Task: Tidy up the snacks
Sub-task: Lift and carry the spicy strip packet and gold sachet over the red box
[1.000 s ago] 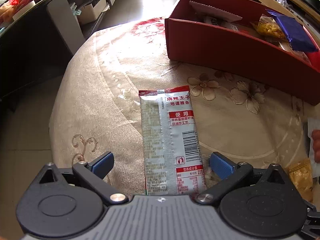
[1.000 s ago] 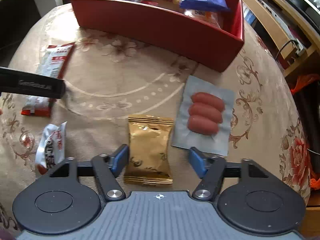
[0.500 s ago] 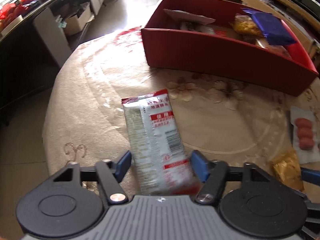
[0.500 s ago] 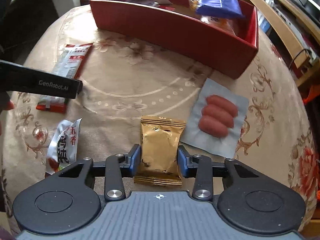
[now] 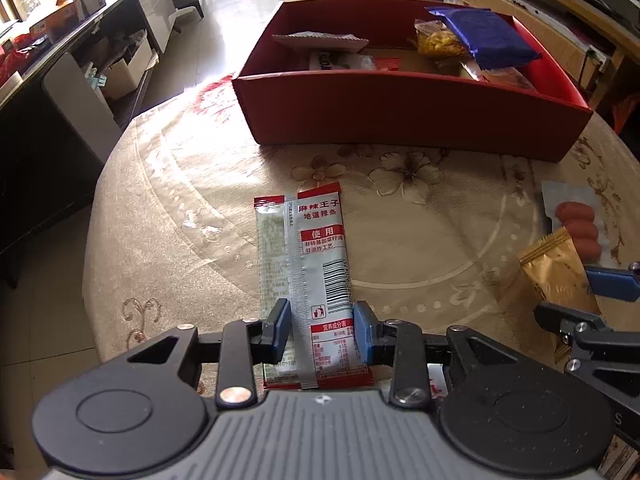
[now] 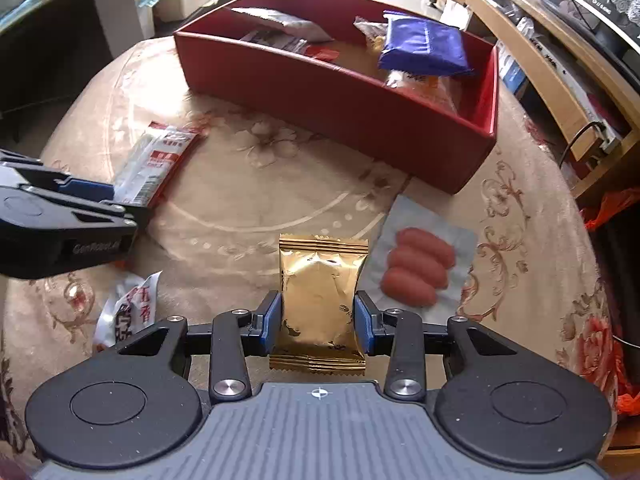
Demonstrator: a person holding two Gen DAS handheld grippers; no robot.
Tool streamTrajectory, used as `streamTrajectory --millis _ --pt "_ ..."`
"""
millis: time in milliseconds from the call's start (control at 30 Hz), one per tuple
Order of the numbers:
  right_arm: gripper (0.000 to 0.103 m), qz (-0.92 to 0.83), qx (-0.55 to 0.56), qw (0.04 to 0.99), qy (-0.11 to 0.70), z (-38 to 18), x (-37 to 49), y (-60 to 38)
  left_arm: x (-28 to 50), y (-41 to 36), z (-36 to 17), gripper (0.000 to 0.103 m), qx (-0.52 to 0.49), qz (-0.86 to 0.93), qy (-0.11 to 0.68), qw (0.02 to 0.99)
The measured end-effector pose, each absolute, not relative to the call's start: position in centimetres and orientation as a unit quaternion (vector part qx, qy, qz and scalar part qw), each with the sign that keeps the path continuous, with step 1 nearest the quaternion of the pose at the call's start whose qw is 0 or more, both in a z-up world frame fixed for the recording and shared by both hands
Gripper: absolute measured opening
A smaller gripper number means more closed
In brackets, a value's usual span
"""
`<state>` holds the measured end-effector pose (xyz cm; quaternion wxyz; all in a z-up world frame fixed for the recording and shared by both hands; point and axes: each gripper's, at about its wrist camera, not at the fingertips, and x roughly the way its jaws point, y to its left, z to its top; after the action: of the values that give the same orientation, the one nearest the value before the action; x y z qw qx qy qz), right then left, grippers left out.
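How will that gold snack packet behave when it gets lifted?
The gold packet looks puffed and crinkled, so probably light and squashy. Its glossy foil may slip between the right hand-held gripper pads, which pinch its sides.

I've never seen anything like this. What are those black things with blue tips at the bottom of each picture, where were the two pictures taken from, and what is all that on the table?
There is no robot here. A person holds two hand tools, each with a camera looking forward along its jaws. One picture comes from the left gripper, the other from the right gripper.

The left one's blue pads have just closed on a long red-and-silver spicy strip packet. The right one's are shut on a gold foil packet.

On the round table's floral cloth also lie a vacuum pack of three sausages and a crumpled white-and-red wrapper. Behind stands a red box, already holding snacks, among them a blue packet. The held packets probably go there.
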<state>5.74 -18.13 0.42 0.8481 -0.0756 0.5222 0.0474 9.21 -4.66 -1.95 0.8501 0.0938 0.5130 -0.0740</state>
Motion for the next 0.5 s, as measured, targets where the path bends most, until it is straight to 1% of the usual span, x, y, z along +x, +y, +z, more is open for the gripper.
streamTrajectory --millis 133,233,333,433,467,500 --pt "0.046 0.050 -0.071 0.846 0.526 0.3 5.8 -18.3 9.9 -3.7 -1.9 0.033 0.066 -0.078 0.525 0.845" --pt "0.046 0.052 -0.062 0.845 0.529 0.3 6.0 -18.3 10.9 -2.5 -1.7 0.038 0.024 -0.076 0.539 0.838" --pt "0.047 0.061 -0.057 0.845 0.528 0.5 6.0 -18.1 11.2 -2.2 -1.9 0.044 0.014 -0.066 0.542 0.838" --pt "0.047 0.064 -0.057 0.844 0.529 0.5 5.9 -18.0 11.2 -2.9 -2.7 0.057 0.042 -0.062 0.547 0.834" --pt "0.047 0.064 -0.057 0.844 0.529 0.5 5.9 -18.0 11.3 -3.0 -3.1 0.063 0.040 -0.057 0.551 0.832" --pt "0.047 0.064 -0.057 0.844 0.529 0.5 5.9 -18.0 11.5 -2.8 -3.2 0.063 0.030 -0.053 0.549 0.834"
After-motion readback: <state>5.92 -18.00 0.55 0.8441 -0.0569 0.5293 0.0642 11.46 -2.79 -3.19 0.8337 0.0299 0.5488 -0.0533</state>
